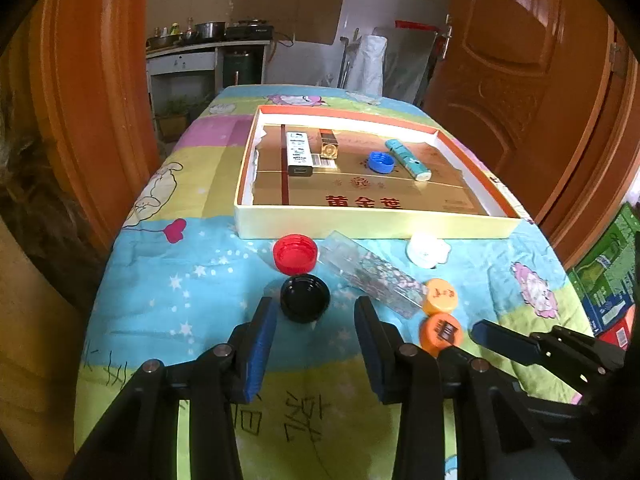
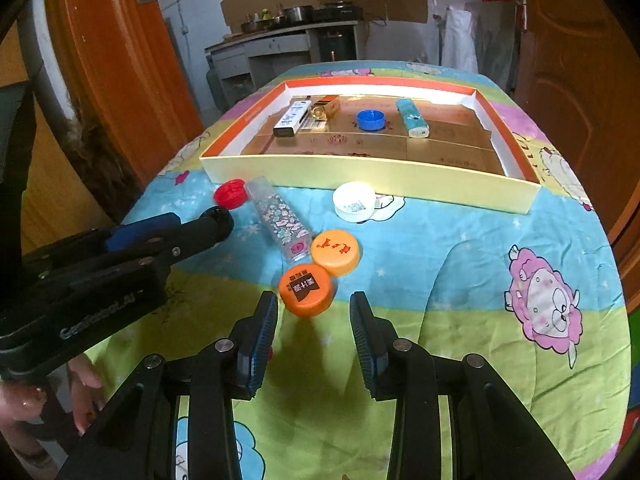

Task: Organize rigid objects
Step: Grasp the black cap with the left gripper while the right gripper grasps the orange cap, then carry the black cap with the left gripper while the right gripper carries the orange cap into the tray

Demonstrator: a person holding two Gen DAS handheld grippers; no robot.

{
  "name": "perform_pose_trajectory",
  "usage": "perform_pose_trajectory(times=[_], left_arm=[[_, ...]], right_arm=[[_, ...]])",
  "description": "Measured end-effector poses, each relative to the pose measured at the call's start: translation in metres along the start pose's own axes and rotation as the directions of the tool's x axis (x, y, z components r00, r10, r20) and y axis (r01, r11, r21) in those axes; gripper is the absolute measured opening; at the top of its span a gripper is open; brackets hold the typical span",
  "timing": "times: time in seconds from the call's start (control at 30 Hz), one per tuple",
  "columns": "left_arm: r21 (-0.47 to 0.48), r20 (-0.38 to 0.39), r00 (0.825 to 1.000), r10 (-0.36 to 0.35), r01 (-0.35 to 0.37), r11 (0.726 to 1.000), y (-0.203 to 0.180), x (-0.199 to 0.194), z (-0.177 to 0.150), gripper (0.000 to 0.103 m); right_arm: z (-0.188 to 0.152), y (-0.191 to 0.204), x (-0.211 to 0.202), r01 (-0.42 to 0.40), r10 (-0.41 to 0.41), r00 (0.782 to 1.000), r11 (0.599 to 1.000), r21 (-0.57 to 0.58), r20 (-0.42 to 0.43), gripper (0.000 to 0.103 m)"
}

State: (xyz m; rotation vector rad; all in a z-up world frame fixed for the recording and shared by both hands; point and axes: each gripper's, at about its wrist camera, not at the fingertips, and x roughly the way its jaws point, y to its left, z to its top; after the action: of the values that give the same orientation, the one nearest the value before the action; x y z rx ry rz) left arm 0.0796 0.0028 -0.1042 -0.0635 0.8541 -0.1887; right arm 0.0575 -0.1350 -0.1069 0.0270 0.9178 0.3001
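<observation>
A shallow cardboard box tray [image 1: 376, 227] [image 2: 372, 176] holds a white box [image 1: 299, 153], a gold box [image 1: 329, 145], a blue cap [image 1: 381, 161] and a teal tube [image 1: 407, 159]. On the cloth in front lie a red cap [image 1: 295, 253], a black cap [image 1: 305, 298], a clear patterned box [image 1: 372, 274] [image 2: 280, 218], a white cap [image 2: 354, 201] and two orange caps [image 2: 335, 252] [image 2: 306, 289]. My left gripper [image 1: 315, 312] is open just behind the black cap. My right gripper [image 2: 314, 308] is open just behind the nearer orange cap.
The table wears a colourful cartoon cloth [image 2: 460, 248]. Orange wooden doors [image 1: 520, 60] flank it. A kitchen counter with pots [image 1: 208, 36] stands beyond. Green crates [image 1: 608, 272] sit at the right. A hand [image 2: 84, 384] shows low at the left.
</observation>
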Motion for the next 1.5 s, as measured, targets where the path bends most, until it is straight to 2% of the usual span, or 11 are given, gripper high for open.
perform_pose_trajectory(times=[0.33,0.57,0.63,0.67,1.5], left_arm=[[-0.007,-0.050,0.999,0.011,-0.011,1.000,0.005,0.024,0.002,0.040],[-0.027,-0.037,0.999,-0.020,0.019,0.999,0.010,0.023,0.003,0.039],[-0.027,-0.034,0.999,-0.007,0.006,1.000,0.010,0.022,0.002,0.034],[-0.032,-0.032,0.999,0.000,-0.001,0.999,0.011,0.022,0.002,0.031],[-0.048,-0.005,0.999,-0.032,0.031,0.998,0.010,0.008,0.002,0.031]], right_arm=[[0.004,0.006,0.011,0.015,-0.015,1.000,0.999,-0.032,0.002,0.039],[0.005,0.012,0.017,0.042,-0.042,0.999,0.997,-0.065,0.006,0.038],[0.005,0.014,0.018,0.056,-0.055,0.998,0.995,-0.077,0.008,0.036],[0.005,0.014,0.019,0.068,-0.067,0.998,0.994,-0.082,0.009,0.031],[0.001,0.011,0.004,0.063,-0.062,0.998,0.996,-0.065,0.030,0.031]])
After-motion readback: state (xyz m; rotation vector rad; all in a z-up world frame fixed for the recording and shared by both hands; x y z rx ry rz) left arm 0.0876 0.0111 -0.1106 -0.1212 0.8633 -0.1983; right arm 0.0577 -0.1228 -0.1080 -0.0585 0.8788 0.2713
